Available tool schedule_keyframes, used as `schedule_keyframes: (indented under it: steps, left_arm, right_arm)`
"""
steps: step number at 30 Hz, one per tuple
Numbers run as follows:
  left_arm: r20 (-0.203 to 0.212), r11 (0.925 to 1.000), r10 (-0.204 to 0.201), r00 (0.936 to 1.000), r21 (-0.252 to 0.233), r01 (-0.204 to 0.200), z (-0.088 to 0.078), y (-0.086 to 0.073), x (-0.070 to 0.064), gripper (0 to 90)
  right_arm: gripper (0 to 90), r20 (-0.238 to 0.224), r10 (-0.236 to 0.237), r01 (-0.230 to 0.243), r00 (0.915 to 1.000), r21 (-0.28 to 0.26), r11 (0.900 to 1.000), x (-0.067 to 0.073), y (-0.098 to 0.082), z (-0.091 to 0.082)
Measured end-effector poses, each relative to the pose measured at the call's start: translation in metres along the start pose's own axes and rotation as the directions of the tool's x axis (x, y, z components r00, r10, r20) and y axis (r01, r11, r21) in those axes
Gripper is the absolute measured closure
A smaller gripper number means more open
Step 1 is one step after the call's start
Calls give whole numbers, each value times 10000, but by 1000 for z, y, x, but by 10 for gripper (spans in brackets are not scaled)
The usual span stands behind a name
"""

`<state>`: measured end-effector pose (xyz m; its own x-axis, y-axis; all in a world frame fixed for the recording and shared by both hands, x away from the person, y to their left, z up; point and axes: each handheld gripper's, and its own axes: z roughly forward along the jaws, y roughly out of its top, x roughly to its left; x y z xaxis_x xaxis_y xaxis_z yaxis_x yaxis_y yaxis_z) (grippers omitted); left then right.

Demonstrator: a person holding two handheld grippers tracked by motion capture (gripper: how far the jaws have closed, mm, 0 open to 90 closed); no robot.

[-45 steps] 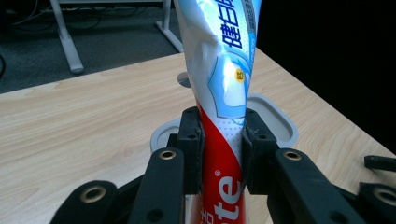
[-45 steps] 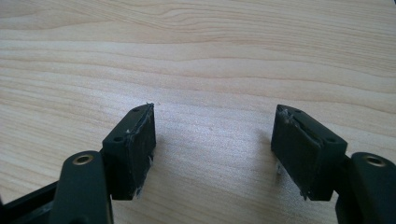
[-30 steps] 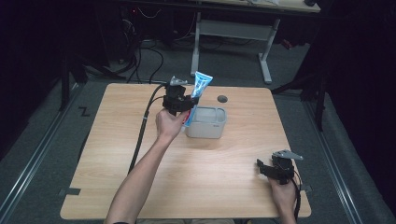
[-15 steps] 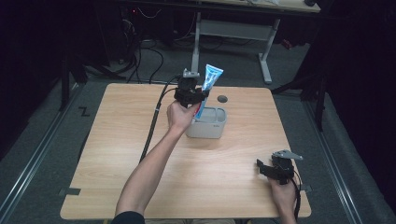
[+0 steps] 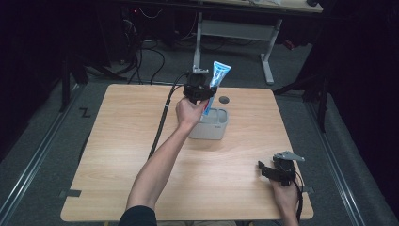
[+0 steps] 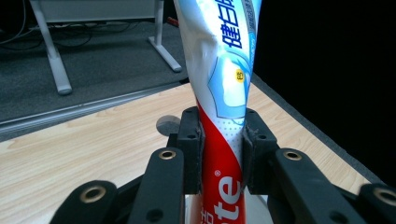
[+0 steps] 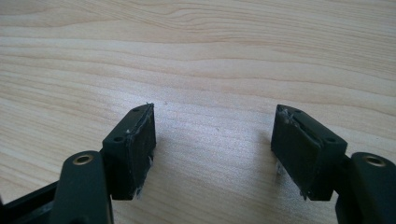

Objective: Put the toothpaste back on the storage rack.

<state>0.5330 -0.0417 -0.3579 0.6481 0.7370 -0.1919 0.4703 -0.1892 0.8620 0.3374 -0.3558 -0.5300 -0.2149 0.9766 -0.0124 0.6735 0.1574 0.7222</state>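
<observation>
- Nearest the person, the right gripper (image 5: 275, 170) rests near the front right edge of the wooden table (image 5: 117, 155), jaws spread wide with nothing between them.
- Farther back, the left gripper (image 5: 201, 92) is clamped on a toothpaste tube (image 5: 215, 82); the pads pinch its red lower part.
- Since a second ago, that hand has carried the tube rightward, so it now stands upright over the grey bin (image 5: 211, 126).
- This looks like the tube is being lowered into the bin.
- I cannot tell whether the bin holds anything else.
</observation>
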Motion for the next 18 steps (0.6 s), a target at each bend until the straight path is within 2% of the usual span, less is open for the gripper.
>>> schedule_keyframes:
  steps: [4,9,18]
  left_arm:
    - [12,9999,-73,10000,-129,73,5,0,-1,732]
    - [-188,10000,14,9998,-3,-14,13,-4,0,731]
    - [-181,10000,21,9998,15,-21,22,-8,0,728]
  right_arm:
    - [308,-7,-10,10,10000,-1,10000,0,0,0]
    - [308,-21,-47,47,10000,-8,10000,0,0,0]
    - [308,-24,-65,65,10000,5,10000,0,0,0]
